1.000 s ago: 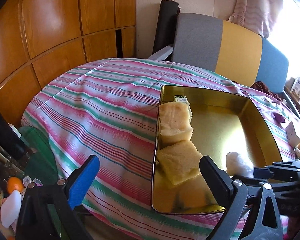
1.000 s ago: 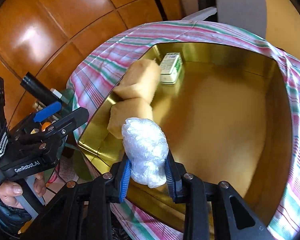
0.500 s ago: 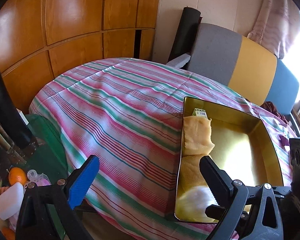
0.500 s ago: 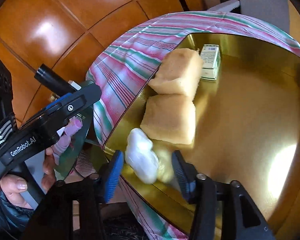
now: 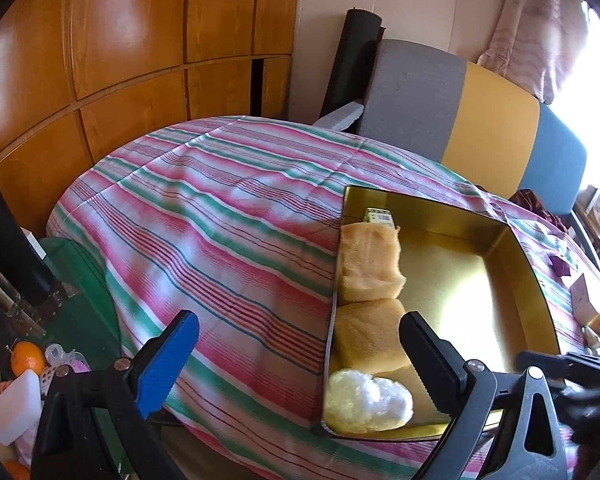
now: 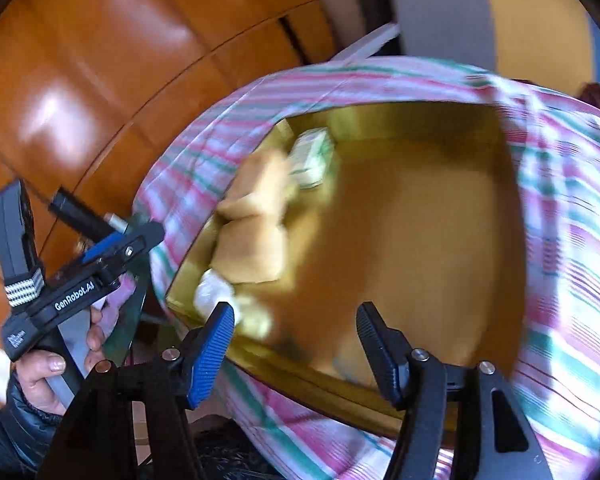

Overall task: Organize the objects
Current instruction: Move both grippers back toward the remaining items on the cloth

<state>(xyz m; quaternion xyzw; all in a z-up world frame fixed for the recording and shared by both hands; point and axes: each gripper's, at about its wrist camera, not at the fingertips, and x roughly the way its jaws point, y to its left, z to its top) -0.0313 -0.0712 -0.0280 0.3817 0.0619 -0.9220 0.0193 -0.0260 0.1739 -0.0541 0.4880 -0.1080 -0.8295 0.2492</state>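
Nearest, the left claw (image 5: 296, 364) stands wide open with nothing between its blue and black fingers, hanging over the near edge of a striped cloth (image 5: 220, 232) that covers the surface. In the right wrist view a hand (image 6: 56, 364) in a dark sleeve grips this claw's handle at the left.

The right claw (image 6: 296, 340) is opening, about half spread and empty, above the near rim of a gold tray (image 5: 532, 280); this view is blurred by motion.

The tray lies on the right part of the cloth. In its near left corner sits a white plastic wad (image 5: 376, 398), free of both claws and resting against the left wall. Just beyond it, along the same wall, lie two tan sponges (image 5: 370, 344) in a row, touching each other. A small green and white box (image 5: 378, 216) stands in the far left corner behind them. The rest of the tray floor is bare and shiny.

Left of the surface, lower down, clutter includes an orange (image 5: 27, 356), a white block (image 5: 18, 408) and a black post (image 5: 8, 240).

Beyond the surface stand wooden panels (image 5: 120, 40), a black roll (image 5: 350, 56) leaning on the wall, a grey, yellow and blue headboard (image 5: 480, 120), and a pink curtain (image 5: 532, 32) at far right.
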